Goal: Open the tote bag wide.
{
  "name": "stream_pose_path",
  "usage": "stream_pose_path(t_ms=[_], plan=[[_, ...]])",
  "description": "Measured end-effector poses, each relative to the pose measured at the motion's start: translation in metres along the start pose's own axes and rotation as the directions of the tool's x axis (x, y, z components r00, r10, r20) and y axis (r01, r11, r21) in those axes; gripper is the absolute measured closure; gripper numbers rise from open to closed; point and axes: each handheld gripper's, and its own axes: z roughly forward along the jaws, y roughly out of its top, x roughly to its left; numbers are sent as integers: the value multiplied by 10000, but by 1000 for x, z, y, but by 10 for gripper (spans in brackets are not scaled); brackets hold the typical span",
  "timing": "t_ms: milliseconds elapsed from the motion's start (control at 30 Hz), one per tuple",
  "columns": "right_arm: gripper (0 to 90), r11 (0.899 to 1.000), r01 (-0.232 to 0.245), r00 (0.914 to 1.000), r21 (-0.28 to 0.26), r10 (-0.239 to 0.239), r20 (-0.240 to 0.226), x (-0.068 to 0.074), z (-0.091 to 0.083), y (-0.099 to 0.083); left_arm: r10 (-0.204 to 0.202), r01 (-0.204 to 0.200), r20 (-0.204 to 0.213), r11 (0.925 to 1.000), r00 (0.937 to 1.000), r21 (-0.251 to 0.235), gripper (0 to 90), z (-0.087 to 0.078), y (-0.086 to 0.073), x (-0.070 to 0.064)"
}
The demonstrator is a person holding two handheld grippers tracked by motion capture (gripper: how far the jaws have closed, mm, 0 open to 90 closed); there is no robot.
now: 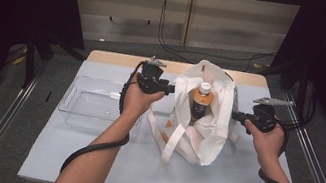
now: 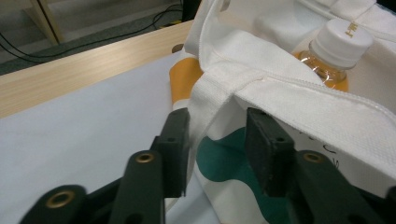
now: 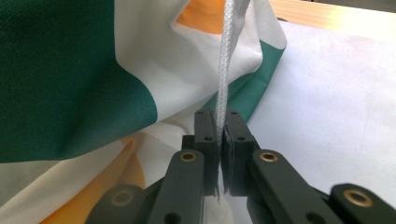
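Observation:
A white tote bag (image 1: 207, 132) with green and orange patches stands at the middle of the table, its mouth held apart. Inside it stands a bottle (image 1: 201, 101) of amber drink with a white cap (image 2: 340, 41). My left gripper (image 1: 170, 89) is at the bag's left rim; in the left gripper view it (image 2: 217, 149) is open, with the bag's hem and strap (image 2: 212, 100) lying between the spread jaws. My right gripper (image 1: 236, 116) is at the bag's right side; in the right gripper view it (image 3: 220, 135) is shut on a thin white edge of the bag (image 3: 225, 60).
A clear plastic tray (image 1: 90, 101) lies on the pale mat (image 1: 137, 168) left of the bag, under my left forearm. The wooden table edge (image 1: 116, 58) runs along the back. Metal rails flank the table and dark curtains hang at both sides.

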Motion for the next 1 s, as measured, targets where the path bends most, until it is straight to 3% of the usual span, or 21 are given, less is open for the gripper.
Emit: stream_pose_path(t_ms=[100, 133, 167, 267, 333, 367, 667, 700, 800, 833, 867, 1000], plan=[[866, 10000, 0, 10000, -7, 0, -27, 0, 1, 0, 116, -115, -12, 9998, 9999, 138, 733, 2, 0, 1], [866, 10000, -21, 10000, 4, 21, -25, 0, 1, 0, -22, 22, 78, 10000, 10000, -74, 733, 4, 0, 0], [867, 10000, -13, 10000, 10, 13, -18, 0, 1, 0, -106, 105, 103, 9999, 9999, 107, 810, 4, 0, 1], [867, 10000, -53, 10000, 28, 53, -32, 0, 2, 0, -119, 116, 125, 9997, 9999, 237, 869, 5, 0, 2], [867, 10000, -62, 10000, 38, 62, -53, 0, 3, 0, -251, 248, 103, 9993, 9996, 272, 880, 5, 1, 1], [868, 10000, -51, 10000, 50, 51, -39, 0, 3, 0, -89, 87, 28, 9988, 10000, 473, 884, 5, 1, 3], [879, 9996, -250, 9997, 105, 249, 43, -6, 3, -8, -510, 509, -10, 9970, 9987, 576, 885, 5, -11, 12], [880, 9995, -306, 9995, 79, 306, 17, -7, 5, -11, -800, 803, -69, 9957, 9968, 459, 885, 8, -14, 12], [881, 9991, -385, 9993, 150, 385, 6, -9, 7, -15, -647, 652, -102, 9950, 9979, 753, 885, 9, -18, 15], [882, 9990, -410, 9992, 160, 411, -10, -9, 8, -16, -925, 934, -157, 9937, 9956, 627, 885, 10, -19, 14], [882, 9990, -403, 9992, 200, 404, -5, -10, 9, -18, -702, 709, -111, 9943, 9975, 793, 885, 10, -19, 16], [883, 9982, -513, 9987, 312, 511, 45, -14, 11, -23, -928, 934, -107, 9931, 9956, 713, 885, 13, -21, 14]])
